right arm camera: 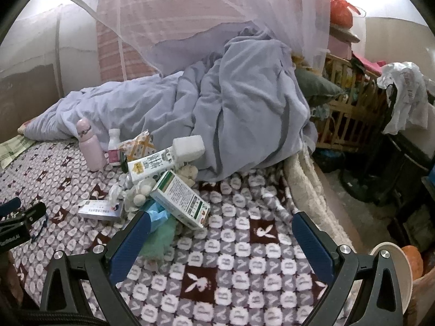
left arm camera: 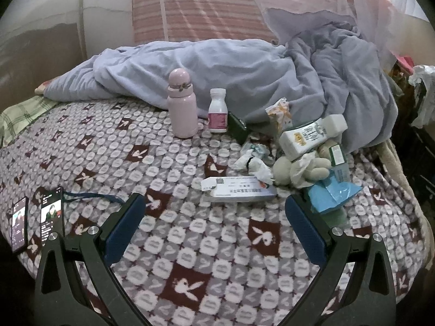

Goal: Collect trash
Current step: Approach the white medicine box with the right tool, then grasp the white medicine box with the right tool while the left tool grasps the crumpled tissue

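Both grippers hover above the patterned bed blanket (left arm camera: 190,244) with jaws spread wide and holding nothing: the left gripper (left arm camera: 214,225) faces a flat white medicine box (left arm camera: 239,188) lying just beyond its fingertips, and the right gripper (right arm camera: 221,240) sits near a green-and-white medicine carton (right arm camera: 180,199) that leans tilted against the pile.

The trash is heaped on the near right part of the bed: crumpled tissues (left arm camera: 254,163), a white milk carton (left arm camera: 307,138) propped at an angle, an orange snack wrapper (left arm camera: 278,114), and a blue plastic bag (left arm camera: 330,193). A small plush toy (left arm camera: 296,167) lies tangled among them, under the cartons.

The main risk, as I judge it, is sorting by mistake. The plush toy, the upright pink thermos (left arm camera: 182,106), the white pill bottle (left arm camera: 217,110) and the two lit phones (left arm camera: 35,217) at the near left are probably keepers, and a wide grab into the heap could take the toy along. Pulling one carton may also topple the leaning milk carton, which could leak if it is not empty. Tissue may slip from broad jaws on soft bedding.
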A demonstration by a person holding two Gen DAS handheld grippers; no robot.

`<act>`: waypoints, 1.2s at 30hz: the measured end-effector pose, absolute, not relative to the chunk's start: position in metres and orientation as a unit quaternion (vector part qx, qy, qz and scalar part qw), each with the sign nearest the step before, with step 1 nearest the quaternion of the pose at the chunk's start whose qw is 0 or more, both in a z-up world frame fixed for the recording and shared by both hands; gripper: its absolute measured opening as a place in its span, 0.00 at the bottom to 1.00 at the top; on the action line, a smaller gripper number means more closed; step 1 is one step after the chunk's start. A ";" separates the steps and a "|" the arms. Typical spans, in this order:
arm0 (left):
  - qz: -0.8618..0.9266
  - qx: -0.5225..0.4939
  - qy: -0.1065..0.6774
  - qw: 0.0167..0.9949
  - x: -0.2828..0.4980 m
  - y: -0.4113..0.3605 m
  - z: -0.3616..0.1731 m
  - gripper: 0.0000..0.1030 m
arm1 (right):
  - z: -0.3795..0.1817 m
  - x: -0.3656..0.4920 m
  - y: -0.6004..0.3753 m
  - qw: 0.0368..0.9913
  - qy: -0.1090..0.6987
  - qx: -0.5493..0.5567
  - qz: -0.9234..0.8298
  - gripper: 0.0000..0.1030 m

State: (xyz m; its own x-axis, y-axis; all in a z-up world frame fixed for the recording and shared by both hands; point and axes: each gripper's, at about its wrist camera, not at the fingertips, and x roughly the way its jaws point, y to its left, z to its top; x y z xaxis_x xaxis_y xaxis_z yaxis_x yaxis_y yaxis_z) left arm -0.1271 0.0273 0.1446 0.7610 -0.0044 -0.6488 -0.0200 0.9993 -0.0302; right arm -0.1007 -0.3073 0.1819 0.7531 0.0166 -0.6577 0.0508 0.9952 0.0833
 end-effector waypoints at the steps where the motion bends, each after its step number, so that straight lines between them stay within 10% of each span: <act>1: 0.004 -0.017 0.347 0.938 -0.126 0.028 0.143 0.99 | 0.181 -0.100 -0.306 0.934 0.354 0.045 -0.008 1.00; 24: -0.086 -0.012 0.453 0.887 0.011 -0.001 0.091 0.98 | 0.103 0.024 -0.298 0.876 0.440 0.049 0.192 0.87; 33: -0.097 -0.032 0.505 0.857 0.068 -0.014 0.054 0.88 | 0.074 0.064 -0.289 0.850 0.454 0.040 0.264 0.87; 36: -0.104 -0.030 0.524 0.845 0.079 -0.021 0.043 0.66 | 0.067 0.071 -0.283 0.847 0.457 0.038 0.270 0.84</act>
